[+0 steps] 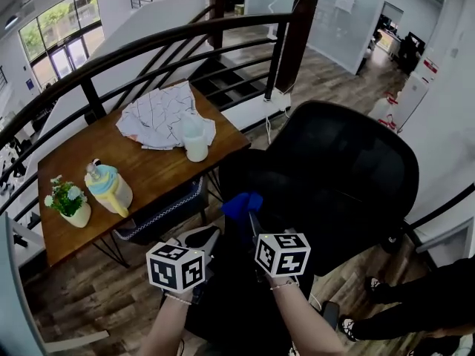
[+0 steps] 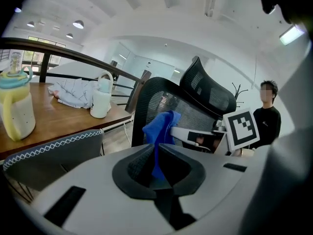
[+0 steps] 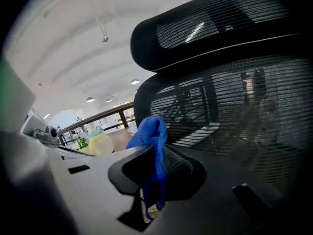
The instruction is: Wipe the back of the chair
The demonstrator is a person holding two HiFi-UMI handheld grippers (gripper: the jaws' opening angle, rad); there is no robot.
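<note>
Jaws of the left gripper [image 2: 157, 156] and the right gripper [image 3: 156, 156] both clamp one blue cloth [image 1: 241, 204], held close before the back of the black mesh chair [image 1: 349, 162], beside the wooden bench [image 1: 148, 173].

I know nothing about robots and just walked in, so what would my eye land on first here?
The bright blue cloth stands out first, pinched in the right gripper close to the back of the big black mesh chair, which fills the right of the head view. To the left stands a wooden table with a yellow bottle and a small plant on it.
</note>
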